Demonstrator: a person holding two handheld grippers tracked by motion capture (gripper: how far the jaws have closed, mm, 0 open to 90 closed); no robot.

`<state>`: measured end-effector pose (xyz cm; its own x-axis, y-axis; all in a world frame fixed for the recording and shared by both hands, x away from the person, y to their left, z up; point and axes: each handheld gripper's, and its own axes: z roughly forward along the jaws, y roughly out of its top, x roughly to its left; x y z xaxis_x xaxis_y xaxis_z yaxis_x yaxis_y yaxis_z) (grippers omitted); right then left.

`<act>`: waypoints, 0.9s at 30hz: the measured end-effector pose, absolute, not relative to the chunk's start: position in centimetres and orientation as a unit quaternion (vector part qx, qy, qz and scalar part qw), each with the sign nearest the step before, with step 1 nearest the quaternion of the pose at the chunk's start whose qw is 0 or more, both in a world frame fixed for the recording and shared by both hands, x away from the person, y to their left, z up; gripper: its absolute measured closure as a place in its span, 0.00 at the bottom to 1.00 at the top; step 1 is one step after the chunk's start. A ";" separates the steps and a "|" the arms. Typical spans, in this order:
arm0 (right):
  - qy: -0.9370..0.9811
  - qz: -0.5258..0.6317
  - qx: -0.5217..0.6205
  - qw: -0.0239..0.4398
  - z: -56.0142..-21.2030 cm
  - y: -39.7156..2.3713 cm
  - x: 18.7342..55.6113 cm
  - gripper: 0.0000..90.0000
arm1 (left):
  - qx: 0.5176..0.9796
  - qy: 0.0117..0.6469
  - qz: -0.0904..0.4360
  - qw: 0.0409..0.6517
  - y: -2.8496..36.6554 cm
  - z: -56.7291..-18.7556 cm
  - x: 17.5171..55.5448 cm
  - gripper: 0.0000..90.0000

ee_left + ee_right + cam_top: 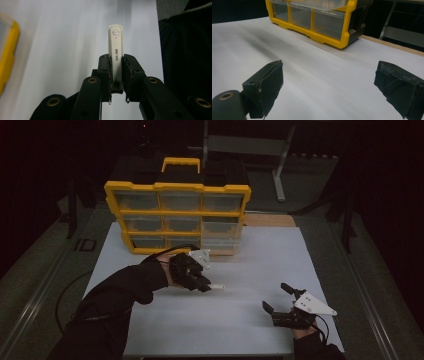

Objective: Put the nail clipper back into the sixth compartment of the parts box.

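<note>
White stick-shaped object (pixel 116 53), slim and cream-coloured, printed "SHIWAN" along its length with a small picture near the tip, pinched at its lower end between the jaws of the left hand-held gripper (pixel 116 75). Held above the white surface (pixel 240 270), left of centre, tip pointing right in the high view (pixel 216 286). Left hand-held gripper (pixel 202 282) pressed together on the object, grey three-cornered plate on top, cable looping back over the hand. Left forearm in a black sleeve (pixel 125 287) reaching in from the near left corner, angled up and to the right, wrist bent so the jaws point right along the surface.

Right hand-held gripper (pixel 280 299) near the right near edge of the surface, jaws spread wide apart with nothing between them, aimed up and to the left toward the far side. Grey plate on top, a cable at the wrist, hand and dark cuff just entering from the near edge. Same spread seen in the right gripper view (pixel 328 85), dark padded faces at either side and bare white surface between.

Yellow organiser case (pixel 177 215) with clear drawers and a yellow carry handle standing at the far left of the surface, well apart from both hand-held grippers. Lower right drawer pulled slightly forward. Strip of bare wood visible at the far right edge beyond the white sheet.
</note>
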<state>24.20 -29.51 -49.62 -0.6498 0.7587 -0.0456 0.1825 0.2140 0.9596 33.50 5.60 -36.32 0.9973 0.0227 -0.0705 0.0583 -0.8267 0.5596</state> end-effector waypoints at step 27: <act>0.730 0.540 0.322 0.268 -49.6 -29.5 24.2 0.10 | 0.948 0.014 0.030 0.316 5.1 -28.9 35.3 0.87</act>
